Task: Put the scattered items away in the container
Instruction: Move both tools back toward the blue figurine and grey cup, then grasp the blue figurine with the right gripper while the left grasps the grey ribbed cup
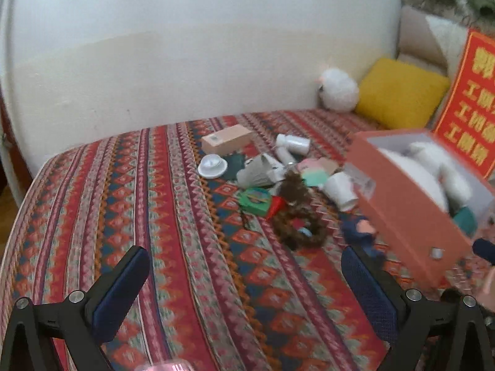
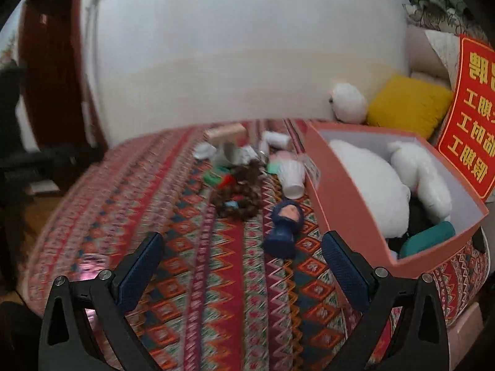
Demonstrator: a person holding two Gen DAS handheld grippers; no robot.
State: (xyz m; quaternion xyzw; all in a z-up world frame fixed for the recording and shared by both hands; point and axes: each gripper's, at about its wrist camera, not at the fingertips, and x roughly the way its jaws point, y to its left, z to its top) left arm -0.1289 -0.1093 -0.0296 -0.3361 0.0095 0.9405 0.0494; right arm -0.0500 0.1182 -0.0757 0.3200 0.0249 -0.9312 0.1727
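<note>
A salmon-pink box stands on the patterned bedspread at the right, holding white plush toys and a teal item. Left of it lies a scatter: a blue doll figure, a brown wig-like ring, a white cup, a green packet, a white dish, a tan carton, white bottles. My left gripper and right gripper both hover open and empty in front of the pile.
The bedspread ends at a rounded left edge with floor beyond. A white wall runs behind. A white plush, a yellow cushion and a red sign with yellow characters sit at the back right. A dark door is far left.
</note>
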